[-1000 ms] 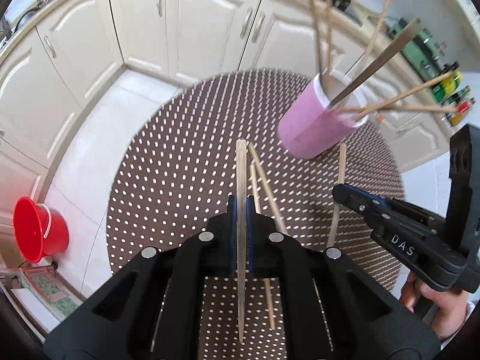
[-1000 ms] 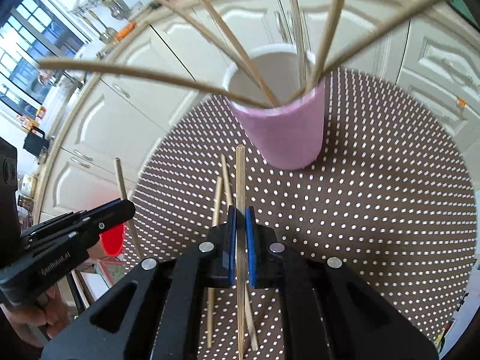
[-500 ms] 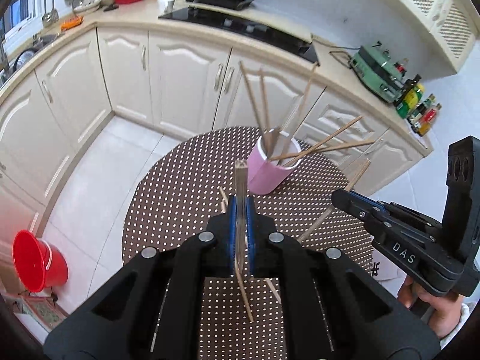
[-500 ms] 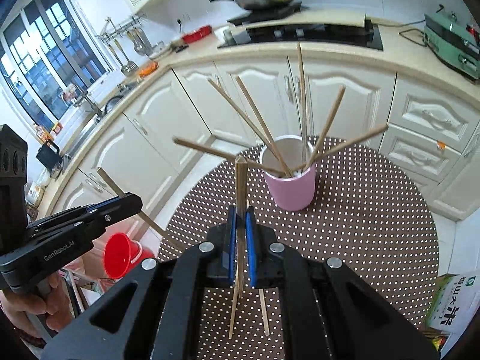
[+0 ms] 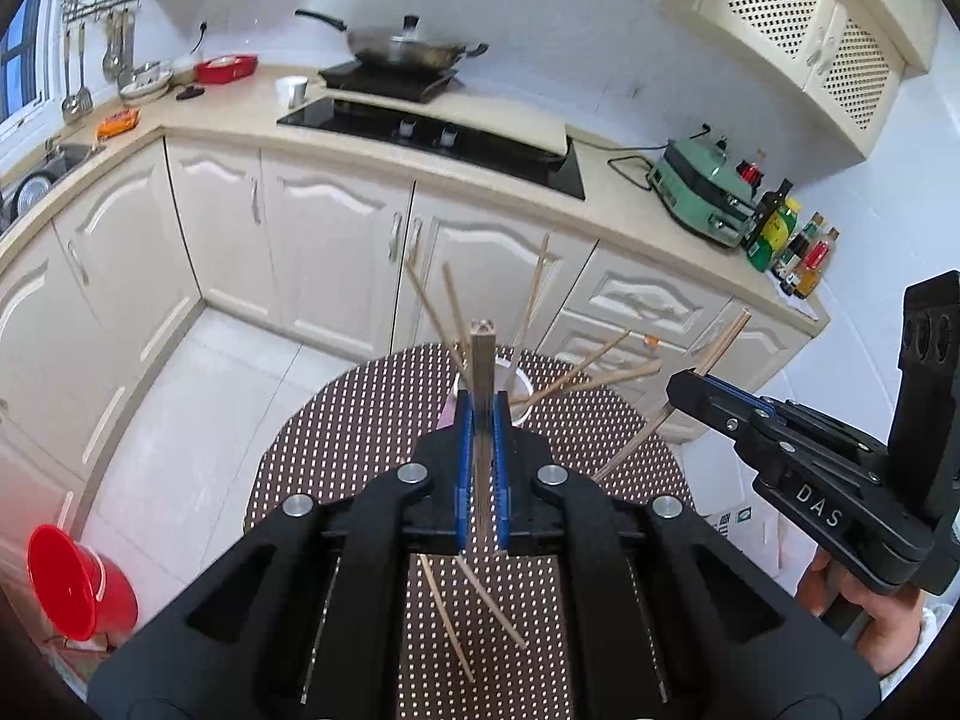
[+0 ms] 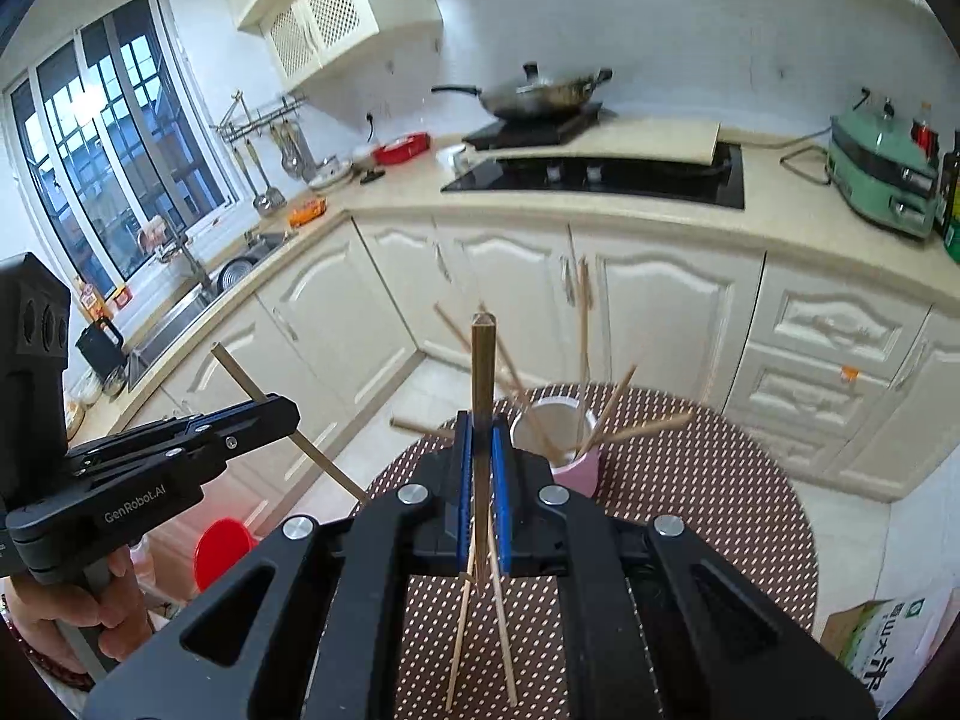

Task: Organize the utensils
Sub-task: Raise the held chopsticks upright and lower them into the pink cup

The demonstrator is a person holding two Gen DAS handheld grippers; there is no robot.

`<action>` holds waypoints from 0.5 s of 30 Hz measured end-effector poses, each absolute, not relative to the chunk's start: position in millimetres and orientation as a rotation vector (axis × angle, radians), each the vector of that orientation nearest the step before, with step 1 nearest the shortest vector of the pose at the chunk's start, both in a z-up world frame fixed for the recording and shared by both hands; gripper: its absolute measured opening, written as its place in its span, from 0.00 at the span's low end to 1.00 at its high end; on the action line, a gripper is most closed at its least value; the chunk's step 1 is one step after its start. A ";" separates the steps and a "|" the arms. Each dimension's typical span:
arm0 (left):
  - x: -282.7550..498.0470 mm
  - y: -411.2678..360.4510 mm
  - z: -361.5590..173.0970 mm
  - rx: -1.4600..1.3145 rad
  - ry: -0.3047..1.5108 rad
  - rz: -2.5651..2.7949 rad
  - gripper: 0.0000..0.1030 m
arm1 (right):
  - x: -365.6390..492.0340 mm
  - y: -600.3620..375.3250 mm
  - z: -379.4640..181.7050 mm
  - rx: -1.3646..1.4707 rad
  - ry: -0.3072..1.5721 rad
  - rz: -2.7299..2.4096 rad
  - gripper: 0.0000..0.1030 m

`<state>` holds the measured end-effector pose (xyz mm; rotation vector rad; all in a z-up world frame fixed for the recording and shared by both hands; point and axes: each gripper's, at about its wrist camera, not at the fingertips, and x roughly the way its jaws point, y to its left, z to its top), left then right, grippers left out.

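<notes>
slim wooden chopstick (image 5: 482, 360), round dotted mat (image 5: 360, 414)

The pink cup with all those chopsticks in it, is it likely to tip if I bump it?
Probably yes. The pink cup is small and narrow, while its chopsticks splay far beyond the rim, giving leverage. It likely weighs little, so it may also slide on the dotted mat.

A wok (image 5: 408, 48) sits on the black hob (image 5: 432, 132) along the cream counter. At the counter's right end stand a green appliance (image 5: 702, 192) and several bottles (image 5: 792, 246) (labels unreadable). A red bucket (image 5: 78, 582) stands on the tiled floor (image 5: 198, 420), and a window (image 6: 102, 138) fills the left wall.
</notes>
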<state>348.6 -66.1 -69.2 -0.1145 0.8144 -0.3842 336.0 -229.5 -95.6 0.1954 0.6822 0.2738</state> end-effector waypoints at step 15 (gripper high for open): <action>392.4 -94.7 -52.7 -0.112 0.775 -0.366 0.06 | 372.1 -252.6 -75.5 0.168 0.607 0.259 0.05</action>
